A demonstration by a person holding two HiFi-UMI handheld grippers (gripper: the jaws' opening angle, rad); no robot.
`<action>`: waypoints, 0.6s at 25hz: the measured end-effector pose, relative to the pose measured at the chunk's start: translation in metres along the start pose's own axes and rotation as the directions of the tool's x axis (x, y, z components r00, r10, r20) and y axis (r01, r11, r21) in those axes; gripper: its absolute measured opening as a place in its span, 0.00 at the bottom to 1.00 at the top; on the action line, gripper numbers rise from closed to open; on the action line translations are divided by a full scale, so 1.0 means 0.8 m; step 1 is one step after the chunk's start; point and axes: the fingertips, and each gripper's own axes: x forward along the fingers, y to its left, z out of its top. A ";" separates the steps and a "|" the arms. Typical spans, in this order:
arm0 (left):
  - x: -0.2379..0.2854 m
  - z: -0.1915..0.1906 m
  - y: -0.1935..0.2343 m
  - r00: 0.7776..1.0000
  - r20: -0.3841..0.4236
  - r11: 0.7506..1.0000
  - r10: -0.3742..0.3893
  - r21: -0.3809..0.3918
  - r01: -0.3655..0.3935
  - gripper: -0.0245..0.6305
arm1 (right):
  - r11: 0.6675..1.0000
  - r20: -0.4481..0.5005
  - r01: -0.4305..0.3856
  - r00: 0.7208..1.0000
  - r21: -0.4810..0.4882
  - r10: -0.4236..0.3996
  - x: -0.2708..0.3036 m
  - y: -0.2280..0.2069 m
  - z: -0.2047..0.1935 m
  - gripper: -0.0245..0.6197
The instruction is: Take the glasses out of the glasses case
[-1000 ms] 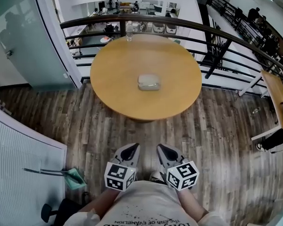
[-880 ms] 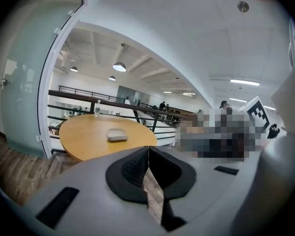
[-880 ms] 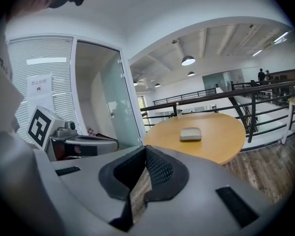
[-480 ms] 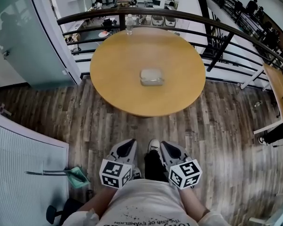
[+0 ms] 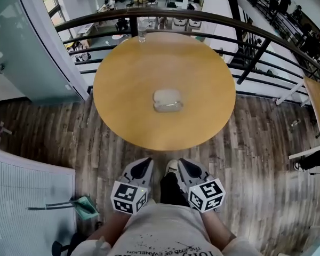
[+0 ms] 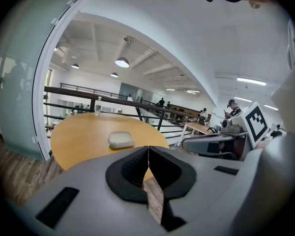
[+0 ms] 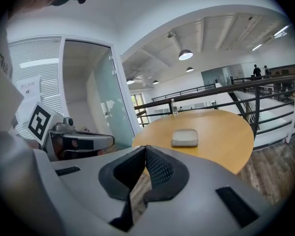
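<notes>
A pale grey glasses case (image 5: 167, 100) lies closed in the middle of the round wooden table (image 5: 128, 63). The case also shows in the left gripper view (image 6: 121, 139) and in the right gripper view (image 7: 185, 137). My left gripper (image 5: 143, 168) and right gripper (image 5: 182, 169) are held low in front of my body, over the floor, well short of the table's near edge. Both have their jaws closed together with nothing between them. No glasses are visible.
A clear water bottle (image 5: 142, 31) stands at the table's far edge by a dark curved railing (image 5: 245, 28). A glass door (image 5: 21, 41) is at the left. A green dustpan (image 5: 82, 207) lies on the wooden floor at the lower left. Another table (image 5: 317, 105) is at the right.
The table and case have drawn a little closer and larger in the head view. Both grippers stay shut side by side near my body.
</notes>
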 end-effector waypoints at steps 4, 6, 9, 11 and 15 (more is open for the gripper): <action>0.063 0.041 0.019 1.000 0.021 1.000 0.005 0.006 -0.005 0.07 | 0.999 0.021 -0.008 1.000 -0.035 0.009 0.038 -0.056 0.047 0.08; 0.089 0.060 0.032 1.000 0.028 1.000 0.012 0.007 -0.012 0.07 | 0.999 0.021 -0.019 1.000 -0.046 0.020 0.060 -0.075 0.065 0.08; 0.126 0.080 0.045 0.999 0.028 1.000 0.026 -0.005 -0.026 0.07 | 0.998 0.008 -0.034 0.999 -0.051 0.035 0.085 -0.103 0.081 0.08; 0.147 0.091 0.050 0.999 0.025 0.999 0.039 -0.006 -0.038 0.07 | 0.997 0.003 -0.049 0.999 -0.055 0.049 0.099 -0.122 0.089 0.08; 0.166 0.110 0.057 0.997 0.016 0.997 0.077 0.014 -0.078 0.07 | 0.995 0.014 -0.087 0.996 -0.053 0.088 0.117 -0.144 0.107 0.08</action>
